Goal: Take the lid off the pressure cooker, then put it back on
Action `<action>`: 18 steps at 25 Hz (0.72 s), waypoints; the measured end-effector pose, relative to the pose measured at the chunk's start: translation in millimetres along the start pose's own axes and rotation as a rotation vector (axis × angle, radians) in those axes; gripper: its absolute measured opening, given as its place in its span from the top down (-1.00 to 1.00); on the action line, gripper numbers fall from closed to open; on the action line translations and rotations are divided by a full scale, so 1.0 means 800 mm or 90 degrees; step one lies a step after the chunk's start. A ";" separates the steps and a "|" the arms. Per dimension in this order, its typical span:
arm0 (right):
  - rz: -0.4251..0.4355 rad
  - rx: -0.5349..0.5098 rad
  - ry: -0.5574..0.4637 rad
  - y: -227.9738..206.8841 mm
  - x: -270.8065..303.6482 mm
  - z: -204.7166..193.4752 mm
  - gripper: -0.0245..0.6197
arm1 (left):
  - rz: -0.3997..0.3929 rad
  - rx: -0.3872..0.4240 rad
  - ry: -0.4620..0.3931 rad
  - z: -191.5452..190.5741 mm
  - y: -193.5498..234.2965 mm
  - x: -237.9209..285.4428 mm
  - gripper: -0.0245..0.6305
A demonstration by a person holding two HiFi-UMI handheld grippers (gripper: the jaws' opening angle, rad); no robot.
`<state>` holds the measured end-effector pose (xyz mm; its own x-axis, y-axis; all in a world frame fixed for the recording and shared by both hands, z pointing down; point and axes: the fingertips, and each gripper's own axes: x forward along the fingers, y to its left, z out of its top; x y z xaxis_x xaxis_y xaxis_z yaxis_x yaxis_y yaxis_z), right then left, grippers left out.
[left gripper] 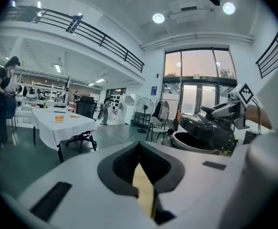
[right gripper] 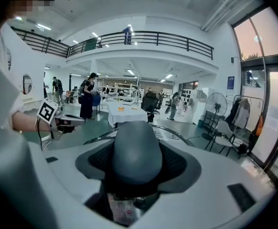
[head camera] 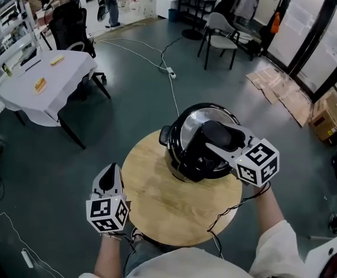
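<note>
The pressure cooker point(head camera: 169, 145) is a black pot with side handles, standing on the far part of a round wooden worktop point(head camera: 157, 204). Its lid point(head camera: 198, 118) is a polished steel dome with a dark rim and a thick, rounded black lid handle point(right gripper: 132, 156). The right gripper point(head camera: 218, 139) has its fingers clenched on that handle from both sides, with the dark pads pressed against it. Seen from the left gripper view, the lid hangs tilted just over the pot, and the pot's open steel mouth point(left gripper: 192, 142) shows beneath its nearer edge; whether the far edge touches the rim cannot be told.

The left gripper point(head camera: 107, 181) hangs at the worktop's left edge, apart from the cooker. Its fingers meet at the tips with nothing between them, and only the wood of the worktop shows through the slit behind.

A thin black wire point(head camera: 229, 210) runs from the right gripper across the worktop's near right edge. On the dark floor beyond lie a white cable with a power strip point(head camera: 170, 72) and flattened cardboard point(head camera: 278, 88). A white-clothed table point(head camera: 47, 88) with a black office chair point(head camera: 70, 25) stands well to the left, and a grey chair point(head camera: 220, 30) and a standing fan point(head camera: 198, 2) are further back. Nothing stands between the grippers and the cooker
</note>
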<state>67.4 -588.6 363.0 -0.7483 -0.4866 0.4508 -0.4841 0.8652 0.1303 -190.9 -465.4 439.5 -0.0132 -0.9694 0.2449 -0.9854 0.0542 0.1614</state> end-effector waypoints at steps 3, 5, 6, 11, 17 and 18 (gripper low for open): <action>0.007 0.013 0.001 -0.007 0.006 -0.013 0.04 | 0.004 0.005 0.009 -0.007 -0.006 0.001 0.94; 0.009 0.019 0.002 -0.014 0.011 -0.017 0.04 | 0.004 0.005 0.014 -0.009 -0.012 0.005 0.94; 0.011 0.022 0.002 -0.016 0.014 -0.019 0.04 | 0.004 0.005 0.016 -0.009 -0.013 0.006 0.94; 0.025 0.031 0.011 -0.022 0.028 -0.033 0.04 | 0.012 0.006 0.018 -0.016 -0.012 0.011 0.94; 0.038 0.040 0.025 -0.027 0.042 -0.042 0.04 | 0.024 -0.003 0.025 -0.020 -0.005 0.018 0.94; 0.039 0.040 0.027 -0.027 0.044 -0.042 0.04 | 0.025 -0.003 0.026 -0.021 -0.004 0.018 0.94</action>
<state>66.9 -620.4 405.9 -0.7579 -0.4266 0.4935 -0.4667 0.8832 0.0467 -185.3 -475.8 458.7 -0.0453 -0.9560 0.2900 -0.9834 0.0937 0.1551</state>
